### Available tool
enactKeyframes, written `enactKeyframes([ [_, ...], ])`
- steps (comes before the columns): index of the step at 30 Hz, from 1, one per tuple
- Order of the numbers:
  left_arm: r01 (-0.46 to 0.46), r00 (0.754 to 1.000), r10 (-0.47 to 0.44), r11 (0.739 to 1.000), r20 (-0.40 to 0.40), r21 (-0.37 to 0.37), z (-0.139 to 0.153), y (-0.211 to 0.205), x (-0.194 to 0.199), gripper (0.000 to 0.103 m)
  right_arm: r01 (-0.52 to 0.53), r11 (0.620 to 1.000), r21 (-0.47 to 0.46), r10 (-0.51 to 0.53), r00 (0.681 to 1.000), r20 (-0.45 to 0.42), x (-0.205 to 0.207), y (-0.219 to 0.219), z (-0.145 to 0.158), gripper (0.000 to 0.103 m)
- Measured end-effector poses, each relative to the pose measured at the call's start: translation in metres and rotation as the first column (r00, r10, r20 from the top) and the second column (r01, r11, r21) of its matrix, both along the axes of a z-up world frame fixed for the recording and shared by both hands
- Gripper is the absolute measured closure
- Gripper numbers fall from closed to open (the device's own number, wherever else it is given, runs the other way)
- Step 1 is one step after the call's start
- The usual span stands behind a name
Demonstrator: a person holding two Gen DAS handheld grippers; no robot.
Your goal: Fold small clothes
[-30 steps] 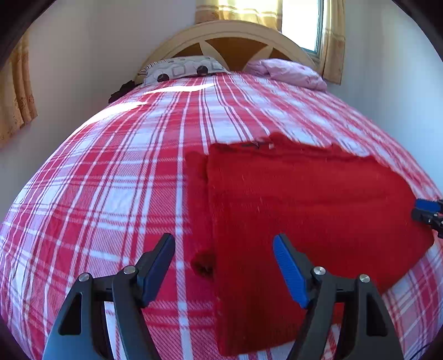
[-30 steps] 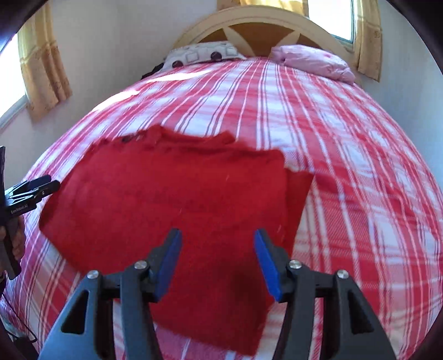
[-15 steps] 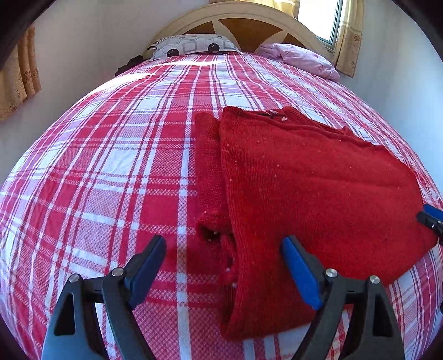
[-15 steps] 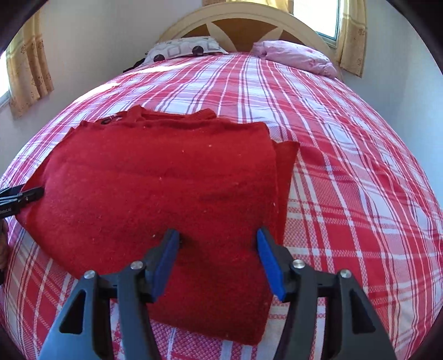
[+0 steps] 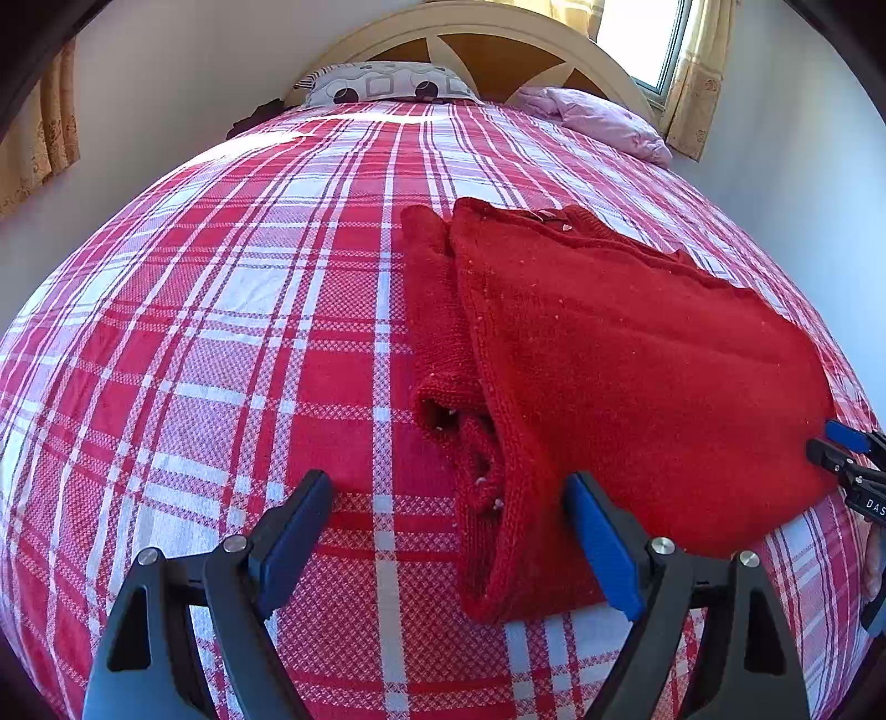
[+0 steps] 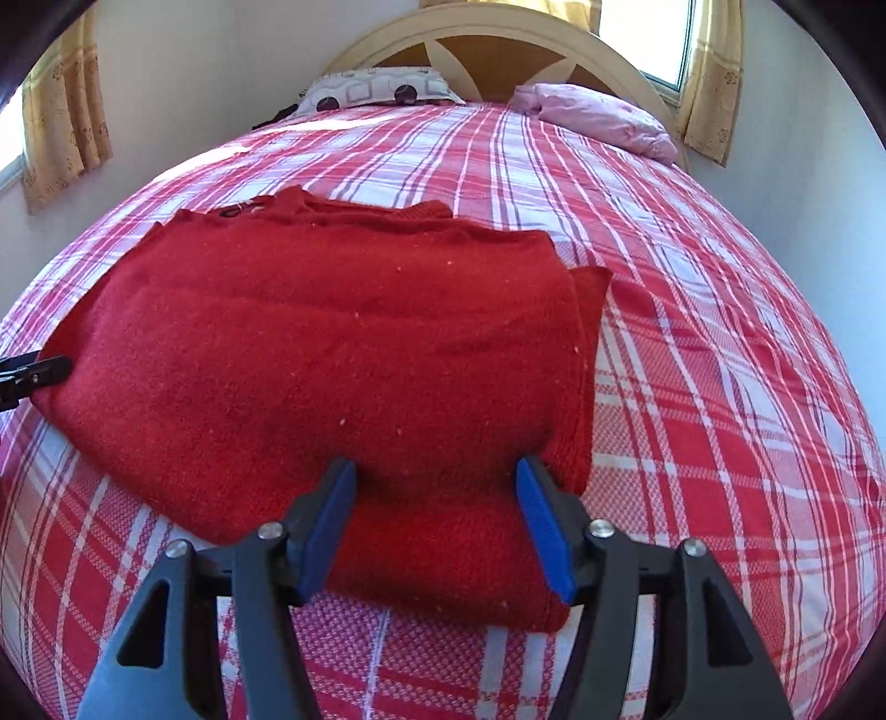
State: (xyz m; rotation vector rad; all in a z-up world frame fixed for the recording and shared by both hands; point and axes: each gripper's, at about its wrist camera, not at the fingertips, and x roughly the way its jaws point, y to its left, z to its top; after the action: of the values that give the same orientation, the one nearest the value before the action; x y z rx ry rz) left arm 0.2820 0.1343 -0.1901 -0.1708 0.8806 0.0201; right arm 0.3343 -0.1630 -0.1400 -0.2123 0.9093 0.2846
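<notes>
On the plaid bed point(image 5: 232, 343), two pillows point(image 5: 382, 86) lie at the headboard point(image 6: 498, 39) (curtains flank it), nothing blocks the folded red sweater point(image 5: 637, 360), the left gripper point(image 5: 448, 540) spread wide astride its corner, the right gripper point(image 6: 437, 523) opening astride its near edge.

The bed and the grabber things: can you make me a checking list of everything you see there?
Surface: bed, red-and-white checked bedspread.
Job's things: red sweater, partly folded, lying flat.
Clutter: patterned pillow and pink pillow by the headboard.
Grippers: left gripper open over the sweater's edge; right gripper jaws opening, sweater's near edge between them.
Cables: nothing seen.
Surroundings: white walls, window, yellow curtains.
</notes>
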Motion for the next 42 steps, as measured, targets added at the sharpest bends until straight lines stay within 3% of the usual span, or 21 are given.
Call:
enactKeyframes([
  [6, -0.033, 0.999, 0.033, 0.999, 0.039, -0.017, 0.013, 0.026, -0.015, 0.017, 0.008, 1.0, -0.01, -0.007, 0.998, 0.061, -0.018, 0.005, 0.022, 0.04],
  [10, -0.1, 0.992, 0.101, 0.995, 0.081, -0.01, 0.022, 0.057, -0.022, 0.017, -0.073, 0.995, -0.064, 0.08, 0.99, 0.116, -0.035, 0.036, 0.035, 0.04],
  [15, -0.186, 0.981, 0.187, 0.982, 0.055, -0.01, 0.014, 0.093, -0.025, 0.017, -0.213, 0.973, -0.085, 0.222, 0.967, 0.125, -0.05, 0.094, 0.037, 0.039],
  [20, -0.205, 0.977, 0.206, 0.978, 0.051, -0.03, 0.001, 0.107, -0.034, 0.017, -0.347, 0.93, -0.121, 0.362, 0.923, 0.13, -0.067, 0.156, 0.027, 0.039],
  [27, -0.198, 0.978, 0.201, 0.979, 0.062, -0.057, -0.001, 0.108, -0.035, 0.017, -0.483, 0.832, -0.274, 0.536, 0.828, 0.167, -0.096, 0.224, 0.007, 0.039],
  [36, -0.191, 0.977, 0.2, 0.974, 0.074, -0.119, -0.001, 0.116, -0.037, 0.016, -0.479, 0.707, -0.521, 0.647, 0.736, 0.2, -0.109, 0.263, -0.023, 0.042],
  [40, -0.19, 0.977, 0.201, 0.973, 0.077, -0.13, 0.0, 0.117, -0.038, 0.016, -0.436, 0.736, -0.519, 0.618, 0.746, 0.25, -0.099, 0.264, -0.03, 0.045],
  [42, -0.18, 0.978, 0.193, 0.973, 0.08, -0.148, 0.002, 0.118, -0.036, 0.016, -0.438, 0.734, -0.519, 0.622, 0.741, 0.254, -0.099, 0.265, -0.034, 0.062],
])
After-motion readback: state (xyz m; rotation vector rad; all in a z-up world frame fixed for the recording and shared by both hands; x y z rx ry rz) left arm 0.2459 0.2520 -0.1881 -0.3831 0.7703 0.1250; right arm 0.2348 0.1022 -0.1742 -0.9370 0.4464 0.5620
